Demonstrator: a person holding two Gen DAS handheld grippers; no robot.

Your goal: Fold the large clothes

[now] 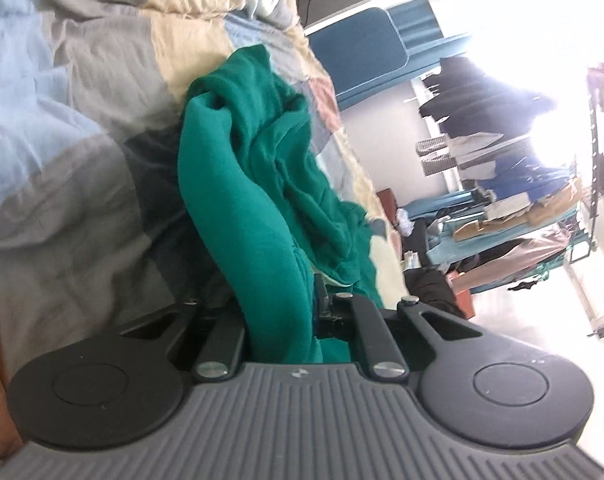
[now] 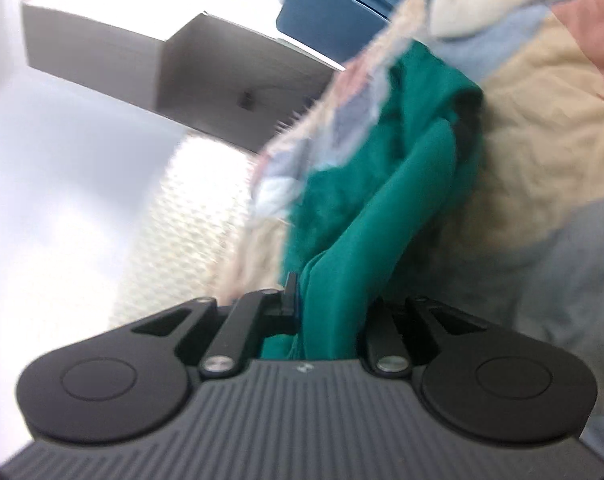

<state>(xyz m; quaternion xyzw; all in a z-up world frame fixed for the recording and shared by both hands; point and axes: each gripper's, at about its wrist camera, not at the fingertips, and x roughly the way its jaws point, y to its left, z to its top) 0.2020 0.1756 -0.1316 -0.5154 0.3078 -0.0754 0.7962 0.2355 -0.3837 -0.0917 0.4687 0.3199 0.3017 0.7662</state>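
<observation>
A green garment [image 1: 258, 184] lies bunched on a patchwork bedspread [image 1: 82, 92] of blue, grey and cream squares. My left gripper [image 1: 280, 300] is shut on a thick fold of it; the cloth runs out between the jaws and hides the fingertips. In the right wrist view the same green garment [image 2: 386, 208] stretches from the bedspread [image 2: 542, 128] into my right gripper [image 2: 330, 300], which is shut on another fold. Both views are tilted sideways, and the right one is blurred.
The left wrist view shows a blue bunk bed [image 1: 366, 52], hanging dark clothes [image 1: 482, 92] and piled items [image 1: 514, 208] beyond the bed edge, with bright window glare. The right wrist view shows a white ceiling beam [image 2: 150, 52] and a white textured surface [image 2: 190, 216].
</observation>
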